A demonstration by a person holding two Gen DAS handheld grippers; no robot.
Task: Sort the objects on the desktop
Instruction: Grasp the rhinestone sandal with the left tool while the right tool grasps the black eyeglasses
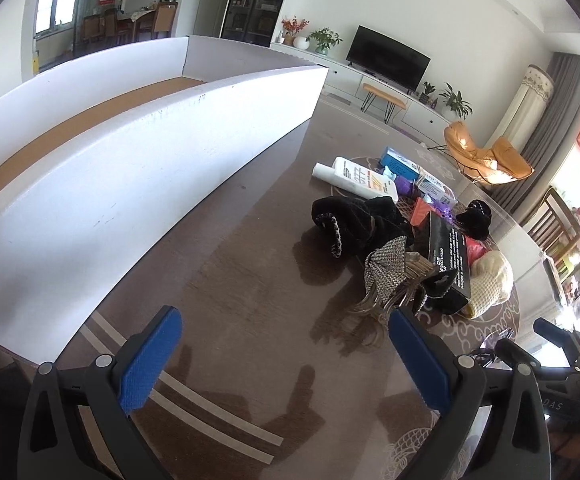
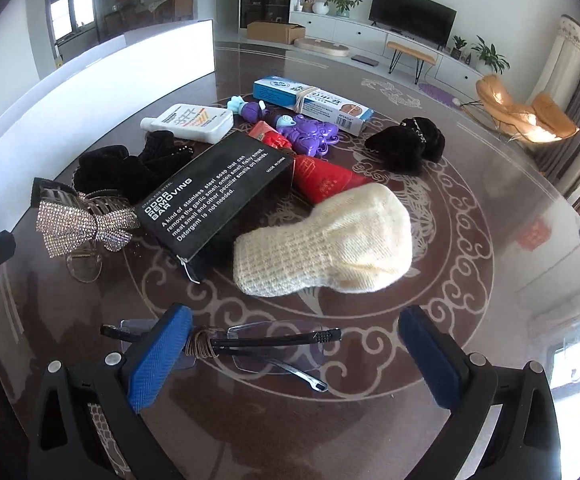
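Here, on the left, the white box (image 1: 130,152) is standing along the table (image 1: 250,280) edge, its cardboard floor bare where visible, and the left gripper (image 1: 286,356) is hovering released over bare tabletop, holding nothing. Toward the middle, the pile is waiting: a rhinestone bow clip (image 2: 86,224), a black soap box (image 2: 218,192), a cream knit pouch (image 2: 329,240). Further right, the right gripper (image 2: 295,350) is spread wide around the folded glasses (image 2: 250,344), which are lying flat on the table against its left pad. Judging by this, the glasses are the next pick; the person is best closing gently across the folded temples, not the rimless lenses, since thin frames are liable to slip or twist.
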